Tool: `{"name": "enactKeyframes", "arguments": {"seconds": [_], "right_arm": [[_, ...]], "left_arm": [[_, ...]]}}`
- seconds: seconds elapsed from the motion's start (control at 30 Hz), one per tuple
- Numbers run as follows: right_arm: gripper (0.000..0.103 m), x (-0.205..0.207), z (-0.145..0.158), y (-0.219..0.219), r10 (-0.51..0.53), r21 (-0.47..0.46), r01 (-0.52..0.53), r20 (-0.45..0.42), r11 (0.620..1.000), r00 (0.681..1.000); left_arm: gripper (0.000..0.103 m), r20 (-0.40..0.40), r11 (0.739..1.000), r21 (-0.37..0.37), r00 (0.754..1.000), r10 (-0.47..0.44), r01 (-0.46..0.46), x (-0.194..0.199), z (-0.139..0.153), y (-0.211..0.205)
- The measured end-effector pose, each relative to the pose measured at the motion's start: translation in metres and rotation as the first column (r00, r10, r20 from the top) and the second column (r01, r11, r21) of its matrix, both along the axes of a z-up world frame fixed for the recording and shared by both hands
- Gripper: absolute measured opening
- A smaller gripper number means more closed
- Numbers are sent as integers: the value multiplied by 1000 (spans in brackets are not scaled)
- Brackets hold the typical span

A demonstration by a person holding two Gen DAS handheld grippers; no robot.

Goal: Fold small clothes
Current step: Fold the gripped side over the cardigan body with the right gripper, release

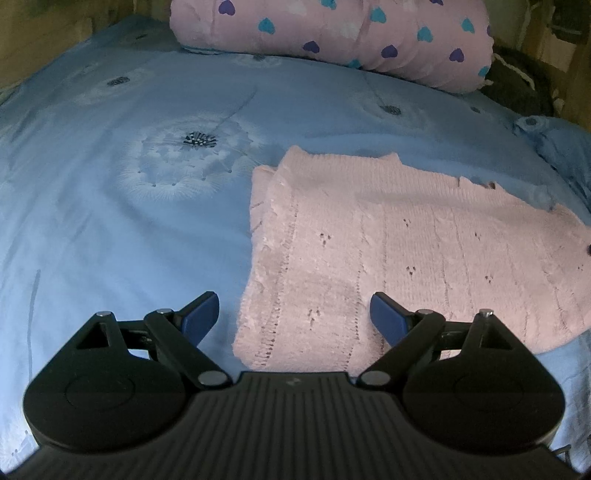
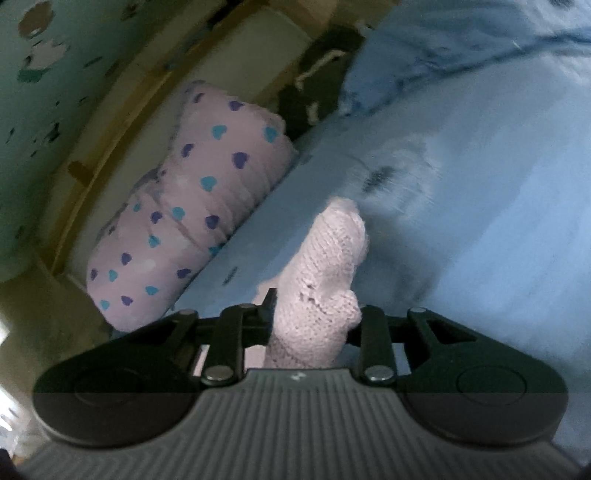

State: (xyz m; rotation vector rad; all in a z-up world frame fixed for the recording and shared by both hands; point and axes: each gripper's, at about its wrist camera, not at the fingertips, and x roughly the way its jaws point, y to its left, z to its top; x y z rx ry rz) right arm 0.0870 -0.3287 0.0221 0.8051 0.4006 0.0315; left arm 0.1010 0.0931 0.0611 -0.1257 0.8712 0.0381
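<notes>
Blue bedding [image 1: 110, 221] with white puff flowers covers the bed, and a pink pillow [image 1: 332, 33] with little hearts lies at the far end. On the right side lies a pink knitted top [image 1: 388, 251], partly folded. Above its near edge, the left gripper [image 1: 291, 314] is spread wide with nothing in it. The right gripper [image 2: 314, 321] pinches a bunch of the pink knit.
</notes>
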Motion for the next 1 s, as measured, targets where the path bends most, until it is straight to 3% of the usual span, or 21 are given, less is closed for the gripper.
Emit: {"name": "enactKeyframes", "arguments": {"seconds": [0.23,0.47,0.7,0.83,1.0], "right_arm": [[28,6,27,19,56,-107,-52,38,993,998],[28,16,46,40,109,-155,-98,65,983,992],[28,26,73,83,211,-243,-180,109,953,971],[28,36,78,121,325,-320,-282,89,904,941],[28,47,56,161,464,-400,-439,-38,805,885]], "left_arm": [[92,9,1000,-15,1000,10,-10,-1,4,5],[92,9,999,-23,1000,27,-27,-1,6,9],[92,13,999,-32,999,43,-43,-1,8,15],[92,14,998,-39,998,56,-55,-1,9,20],[92,14,996,-56,997,76,-75,-2,10,28]]}}
